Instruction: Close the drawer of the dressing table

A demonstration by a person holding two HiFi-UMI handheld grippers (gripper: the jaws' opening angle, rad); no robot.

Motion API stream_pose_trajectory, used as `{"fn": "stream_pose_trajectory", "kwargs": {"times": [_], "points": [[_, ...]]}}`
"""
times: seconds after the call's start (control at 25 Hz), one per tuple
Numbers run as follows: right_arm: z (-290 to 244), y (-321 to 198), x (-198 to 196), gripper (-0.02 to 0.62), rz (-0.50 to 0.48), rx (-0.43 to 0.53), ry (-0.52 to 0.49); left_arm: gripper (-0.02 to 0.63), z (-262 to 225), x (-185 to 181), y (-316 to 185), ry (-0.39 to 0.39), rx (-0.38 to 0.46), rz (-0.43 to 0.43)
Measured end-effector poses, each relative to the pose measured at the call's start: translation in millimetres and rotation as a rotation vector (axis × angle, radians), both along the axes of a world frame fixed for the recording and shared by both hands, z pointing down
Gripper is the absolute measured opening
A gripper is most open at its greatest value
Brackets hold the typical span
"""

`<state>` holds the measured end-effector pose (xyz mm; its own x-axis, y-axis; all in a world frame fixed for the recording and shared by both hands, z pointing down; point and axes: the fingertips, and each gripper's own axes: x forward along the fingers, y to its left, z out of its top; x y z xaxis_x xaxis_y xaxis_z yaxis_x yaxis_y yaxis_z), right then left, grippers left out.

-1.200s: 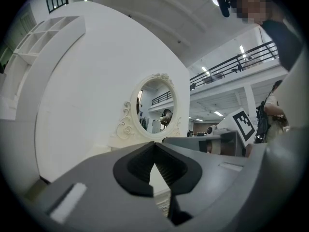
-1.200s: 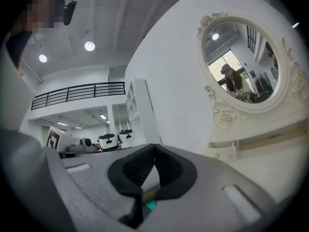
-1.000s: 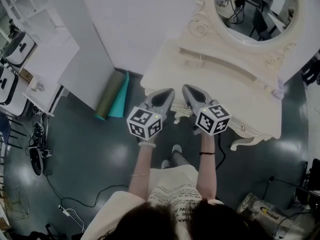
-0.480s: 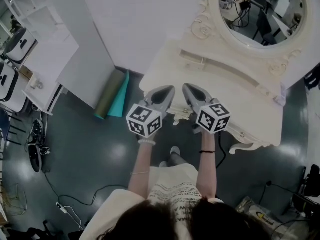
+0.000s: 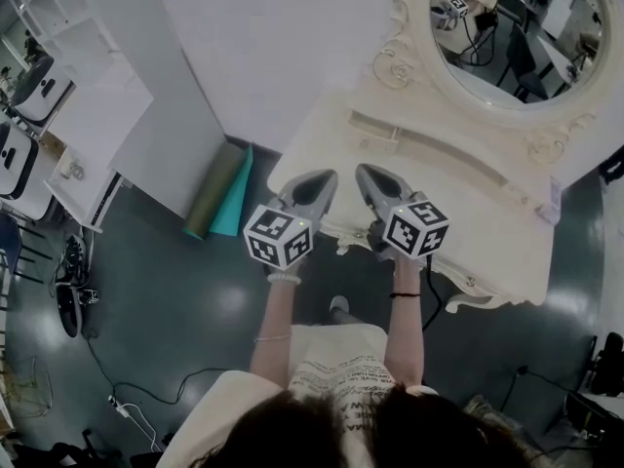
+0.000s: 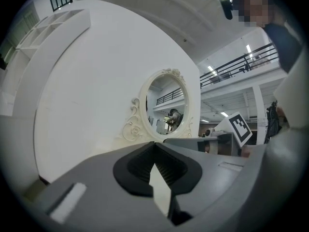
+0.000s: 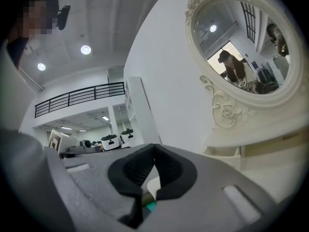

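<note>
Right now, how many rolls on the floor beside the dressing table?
2: olive roll and teal roll, side by side off the dressing table, at its left end in head view. More may hide behind it.

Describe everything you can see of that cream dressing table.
The dressing table looks like cream-painted wood, with a scalloped front edge, curved carved legs and a low rear ledge. An oval mirror in a scrolled frame rises behind. It backs onto a white wall. The left gripper and right gripper, both shut, reach over its front edge.
</note>
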<state>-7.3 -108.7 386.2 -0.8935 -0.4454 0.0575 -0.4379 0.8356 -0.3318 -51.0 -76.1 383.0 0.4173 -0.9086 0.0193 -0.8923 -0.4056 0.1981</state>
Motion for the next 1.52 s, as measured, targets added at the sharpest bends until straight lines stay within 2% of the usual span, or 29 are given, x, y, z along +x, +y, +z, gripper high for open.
{"fn": "stream_pose_trajectory", "kwargs": {"times": [0.56,0.88,1.28,1.52], "points": [[15,-37,3,0.003,-0.040,-0.040,0.025,-0.002,15,10,-39,0.015,-0.045,-0.023],[21,-51,10,0.003,-0.025,-0.056,0.037,-0.002,23,20,-55,0.012,-0.072,0.000],[38,-76,5,0.003,0.044,-0.108,0.059,-0.002,38,8,-79,0.018,-0.115,0.048],[52,-94,-3,0.003,0.110,-0.140,0.092,-0.002,53,1,-97,0.015,-0.160,0.110]]}}
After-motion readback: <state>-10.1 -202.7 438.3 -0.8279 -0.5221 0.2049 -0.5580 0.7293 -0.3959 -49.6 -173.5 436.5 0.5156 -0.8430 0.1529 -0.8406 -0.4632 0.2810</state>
